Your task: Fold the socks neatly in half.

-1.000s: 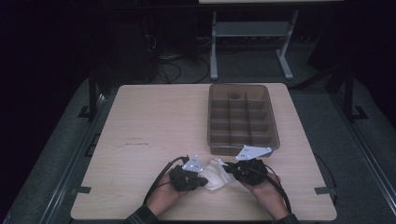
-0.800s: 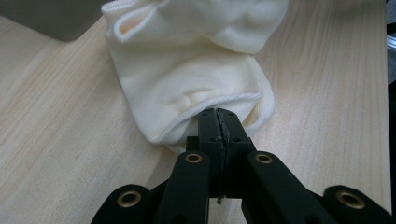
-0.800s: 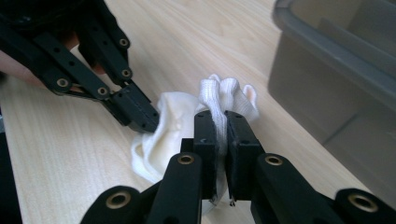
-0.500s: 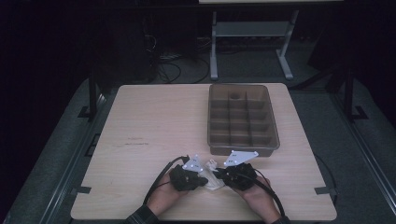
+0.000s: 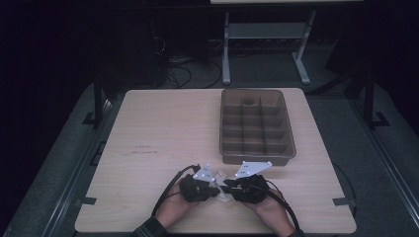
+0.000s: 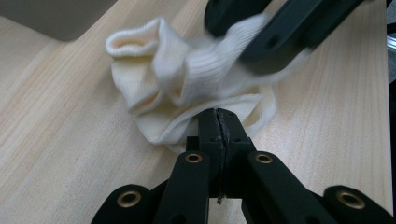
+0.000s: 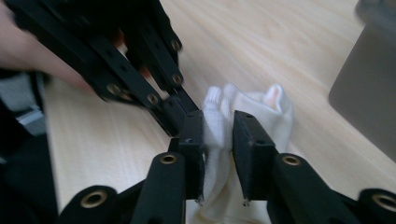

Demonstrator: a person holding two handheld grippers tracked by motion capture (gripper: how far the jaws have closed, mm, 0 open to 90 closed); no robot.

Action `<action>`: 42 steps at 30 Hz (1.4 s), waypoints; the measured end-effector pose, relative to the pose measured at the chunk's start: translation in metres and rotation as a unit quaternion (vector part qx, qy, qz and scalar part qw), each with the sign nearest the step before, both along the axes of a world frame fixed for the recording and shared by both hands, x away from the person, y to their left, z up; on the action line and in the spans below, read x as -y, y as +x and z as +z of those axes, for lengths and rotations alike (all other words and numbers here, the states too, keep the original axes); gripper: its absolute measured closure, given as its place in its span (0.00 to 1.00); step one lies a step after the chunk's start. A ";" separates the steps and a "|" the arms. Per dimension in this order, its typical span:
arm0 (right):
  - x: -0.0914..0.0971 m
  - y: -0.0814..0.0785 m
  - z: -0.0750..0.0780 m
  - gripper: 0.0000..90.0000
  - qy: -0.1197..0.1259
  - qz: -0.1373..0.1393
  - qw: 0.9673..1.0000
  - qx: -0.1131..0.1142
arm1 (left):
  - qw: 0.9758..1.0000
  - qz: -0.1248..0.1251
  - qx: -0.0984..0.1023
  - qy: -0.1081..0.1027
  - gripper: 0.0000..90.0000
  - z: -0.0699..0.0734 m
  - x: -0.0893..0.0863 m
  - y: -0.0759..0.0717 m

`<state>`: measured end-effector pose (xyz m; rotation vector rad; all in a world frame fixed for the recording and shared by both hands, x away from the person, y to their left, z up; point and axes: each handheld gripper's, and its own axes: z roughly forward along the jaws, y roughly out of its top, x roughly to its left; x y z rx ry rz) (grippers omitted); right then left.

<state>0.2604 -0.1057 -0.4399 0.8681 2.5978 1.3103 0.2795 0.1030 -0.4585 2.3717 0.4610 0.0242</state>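
Spanning a dark room, pale wooden table (image 5: 163, 128).

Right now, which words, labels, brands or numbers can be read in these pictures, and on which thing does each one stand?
No text can be read anywhere.
Table: a faint reddish mark on the wood, too small and blurred to tell whether it is writing.
Divided bin: no label visible.
White sock: no brand or print visible.
Left claw and right claw: no markings visible.
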 end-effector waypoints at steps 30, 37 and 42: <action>0.012 0.011 -0.003 1.00 0.023 0.014 1.000 -0.010 | 1.000 0.016 0.001 -0.004 0.48 0.006 -0.019 -0.020; 0.000 0.010 -0.010 1.00 0.005 0.029 0.999 -0.017 | 1.000 0.025 0.007 -0.003 0.42 -0.003 -0.013 -0.018; -0.007 0.009 -0.016 1.00 -0.008 0.037 0.999 -0.022 | 1.000 0.029 0.011 -0.002 0.46 -0.004 -0.012 -0.015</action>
